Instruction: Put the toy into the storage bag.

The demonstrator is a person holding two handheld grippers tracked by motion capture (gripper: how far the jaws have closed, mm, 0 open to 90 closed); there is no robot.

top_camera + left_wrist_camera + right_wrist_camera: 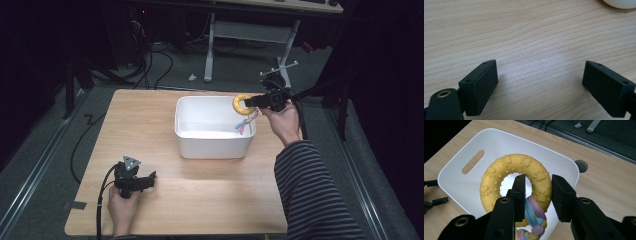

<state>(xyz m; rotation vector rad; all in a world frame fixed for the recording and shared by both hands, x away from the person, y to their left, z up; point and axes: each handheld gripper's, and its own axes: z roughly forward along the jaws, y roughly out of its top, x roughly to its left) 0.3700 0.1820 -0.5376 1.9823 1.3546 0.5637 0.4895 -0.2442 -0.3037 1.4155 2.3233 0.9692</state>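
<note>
The yellow ring toy (515, 173), with a braided rope (534, 216) hanging from it, is hanging over the white bin (213, 141) near the desk's (150, 125) far edge, the right claw (537, 192) pinching its rim. The left claw (540, 87) is resting spread near the desk's front-left corner.

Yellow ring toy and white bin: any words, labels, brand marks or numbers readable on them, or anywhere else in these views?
None can be read.
Yellow ring toy: raised paw prints and dots, no letters.
White bin: plain walls, no label.
Braided rope on the ring: no tag seen.
Right gripper and left gripper: plain black jaws, no markings.
Table: bare wood grain.
</note>
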